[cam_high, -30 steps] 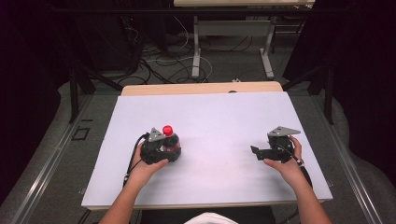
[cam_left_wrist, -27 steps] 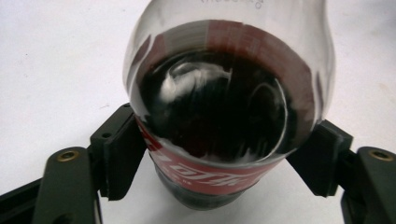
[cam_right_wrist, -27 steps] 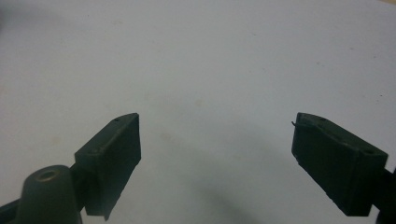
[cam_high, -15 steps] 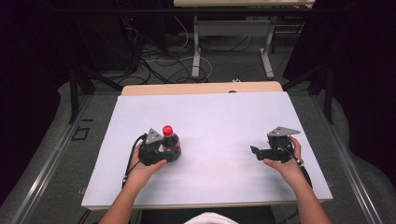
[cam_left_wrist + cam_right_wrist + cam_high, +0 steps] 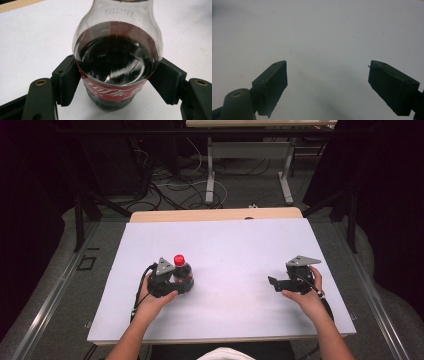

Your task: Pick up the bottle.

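On the white table [image 5: 240,250], a cola bottle [image 5: 117,62] with a red cap stands upright at the left, and the left hand-held gripper [image 5: 117,82] has just been closing, its pads now pressing the bottle's labelled waist. The right hand-held gripper [image 5: 327,85] hangs wide open over bare table, holding nothing. The grasp looks made; next likely calls for a steady lift, keeping the bottle upright.

One cola bottle [image 5: 182,271], two handheld grippers, and one white table [image 5: 235,245].

Dim room — white table [image 5: 250,245], grey floor [image 5: 65,270], tangled cables [image 5: 170,185]
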Demonstrator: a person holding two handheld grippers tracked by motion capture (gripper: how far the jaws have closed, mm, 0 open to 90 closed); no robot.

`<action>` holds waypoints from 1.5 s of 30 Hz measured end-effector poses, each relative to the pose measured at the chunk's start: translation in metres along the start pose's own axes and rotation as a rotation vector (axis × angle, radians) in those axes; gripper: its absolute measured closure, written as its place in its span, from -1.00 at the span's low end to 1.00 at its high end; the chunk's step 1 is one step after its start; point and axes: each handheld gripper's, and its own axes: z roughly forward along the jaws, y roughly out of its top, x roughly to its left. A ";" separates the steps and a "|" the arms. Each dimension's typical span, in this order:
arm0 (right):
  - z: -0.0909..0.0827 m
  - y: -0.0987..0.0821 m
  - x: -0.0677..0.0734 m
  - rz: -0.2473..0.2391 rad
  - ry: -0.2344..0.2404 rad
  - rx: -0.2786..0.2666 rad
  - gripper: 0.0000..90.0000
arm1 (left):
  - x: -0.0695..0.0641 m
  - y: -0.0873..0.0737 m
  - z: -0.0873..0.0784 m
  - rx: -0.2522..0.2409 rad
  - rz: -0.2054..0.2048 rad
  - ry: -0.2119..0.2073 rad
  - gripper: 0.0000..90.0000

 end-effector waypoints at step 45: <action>0.000 0.001 0.001 0.004 -0.007 -0.001 -0.65 | -0.007 0.007 0.005 -0.057 -0.007 0.002 -0.34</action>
